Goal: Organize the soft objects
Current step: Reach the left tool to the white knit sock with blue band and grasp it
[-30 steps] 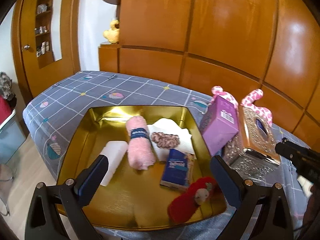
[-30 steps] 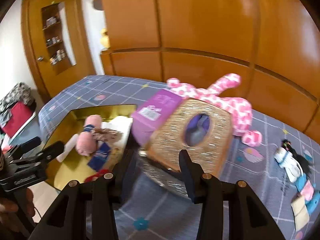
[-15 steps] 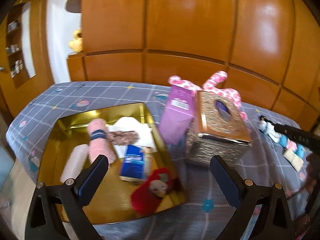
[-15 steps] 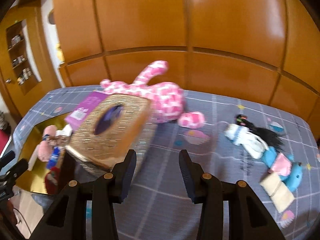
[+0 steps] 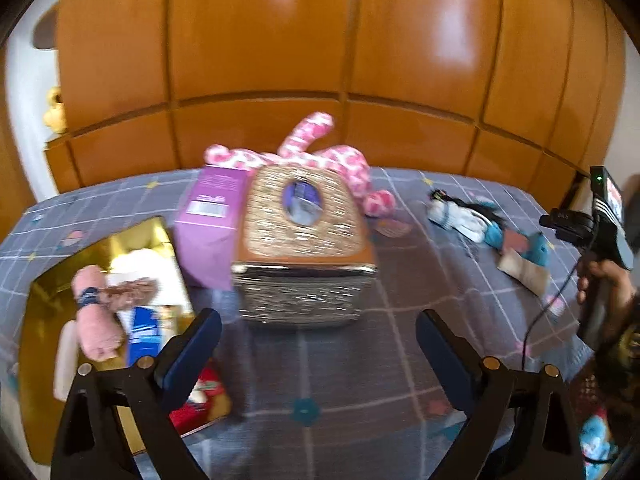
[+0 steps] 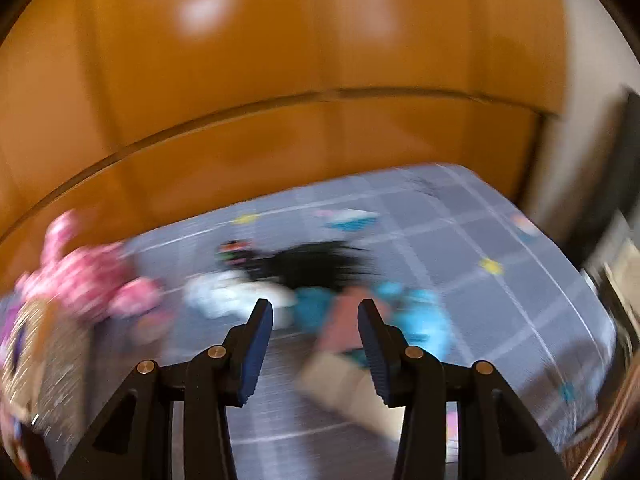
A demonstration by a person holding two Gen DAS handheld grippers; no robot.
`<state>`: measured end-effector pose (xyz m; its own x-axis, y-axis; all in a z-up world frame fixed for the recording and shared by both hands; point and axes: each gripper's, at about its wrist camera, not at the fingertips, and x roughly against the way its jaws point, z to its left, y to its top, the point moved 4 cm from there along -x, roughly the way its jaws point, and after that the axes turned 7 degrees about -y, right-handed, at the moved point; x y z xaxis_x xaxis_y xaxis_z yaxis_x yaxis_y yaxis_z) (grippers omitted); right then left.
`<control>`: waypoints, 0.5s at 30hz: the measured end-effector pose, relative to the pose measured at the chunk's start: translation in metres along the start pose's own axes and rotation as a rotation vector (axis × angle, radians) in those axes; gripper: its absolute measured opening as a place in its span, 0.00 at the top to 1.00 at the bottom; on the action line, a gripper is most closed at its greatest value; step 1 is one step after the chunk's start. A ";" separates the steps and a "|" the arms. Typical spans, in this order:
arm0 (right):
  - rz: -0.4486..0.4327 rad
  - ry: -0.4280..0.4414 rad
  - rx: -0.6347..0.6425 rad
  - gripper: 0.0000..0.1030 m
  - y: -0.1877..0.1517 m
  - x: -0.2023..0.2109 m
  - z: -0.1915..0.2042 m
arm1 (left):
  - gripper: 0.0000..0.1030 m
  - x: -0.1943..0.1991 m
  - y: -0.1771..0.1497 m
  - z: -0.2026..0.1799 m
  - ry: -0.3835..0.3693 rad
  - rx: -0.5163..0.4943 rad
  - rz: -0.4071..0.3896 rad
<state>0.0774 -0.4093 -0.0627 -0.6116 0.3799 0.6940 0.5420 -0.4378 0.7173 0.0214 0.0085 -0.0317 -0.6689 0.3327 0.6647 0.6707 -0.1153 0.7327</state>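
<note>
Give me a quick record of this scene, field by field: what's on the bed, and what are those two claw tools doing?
surface: bed with grey checked sheet
gold tray: holds pink rolled towel, blue packet, red plush
glitter tissue box: beside purple box
pink spotted plush: behind tissue box
doll pile: loose on sheet
left gripper: open, empty
right gripper: open, empty, aimed at doll pile, view blurred

wall panels point(image 5: 256, 40) glossy wood | tray point(image 5: 40, 292) shiny gold | bedsheet point(image 5: 400, 352) matt cloth
</note>
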 end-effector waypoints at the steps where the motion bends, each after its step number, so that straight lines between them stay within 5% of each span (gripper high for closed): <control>1: 0.035 -0.008 -0.060 0.57 -0.001 -0.007 -0.012 | 0.05 -0.005 0.001 -0.007 -0.006 -0.015 0.011; 7: 0.120 0.059 -0.252 0.57 0.000 -0.022 -0.041 | 0.10 -0.037 0.015 -0.049 -0.087 -0.061 0.087; 11: 0.145 0.084 -0.281 0.57 -0.002 -0.024 -0.041 | 0.29 -0.071 0.029 -0.079 -0.193 -0.011 0.176; 15: 0.168 0.122 -0.272 0.57 -0.005 -0.028 -0.035 | 0.36 -0.110 0.046 -0.113 -0.259 0.022 0.234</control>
<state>0.0717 -0.4464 -0.0874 -0.6001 0.1904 0.7770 0.4779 -0.6936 0.5390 0.0896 -0.1387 -0.0546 -0.3946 0.5261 0.7534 0.8049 -0.1977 0.5596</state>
